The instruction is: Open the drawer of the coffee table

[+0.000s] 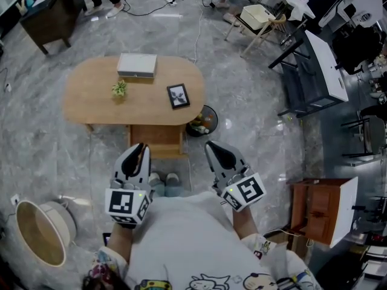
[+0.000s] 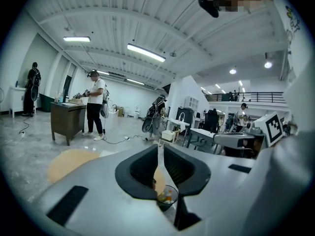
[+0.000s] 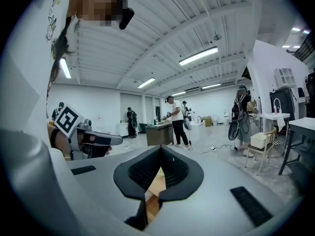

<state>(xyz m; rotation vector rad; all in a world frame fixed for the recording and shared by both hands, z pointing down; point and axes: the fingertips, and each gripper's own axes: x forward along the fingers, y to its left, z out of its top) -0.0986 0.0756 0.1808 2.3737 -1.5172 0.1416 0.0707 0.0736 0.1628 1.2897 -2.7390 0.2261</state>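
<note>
The oval wooden coffee table (image 1: 91, 101) stands ahead of me in the head view. Its wooden drawer (image 1: 156, 139) shows under the near edge, front facing me. Both grippers hang in the air short of it, touching nothing. My left gripper (image 1: 141, 146) points at the drawer's left part. In the left gripper view this left gripper (image 2: 158, 147) has its jaws a narrow slit apart, with nothing between them. My right gripper (image 1: 209, 144) is off the drawer's right side. In the right gripper view the right gripper (image 3: 160, 149) has its tips meeting, shut on nothing.
On the table lie a white box (image 1: 137, 64), a small plant (image 1: 119, 89) and a picture frame (image 1: 178, 95). A black bin (image 1: 204, 121) stands at the table's right end. A round basket (image 1: 39, 234) is at the lower left and a wooden cabinet (image 1: 317, 210) at the right. People stand by a desk (image 2: 66, 119) farther off.
</note>
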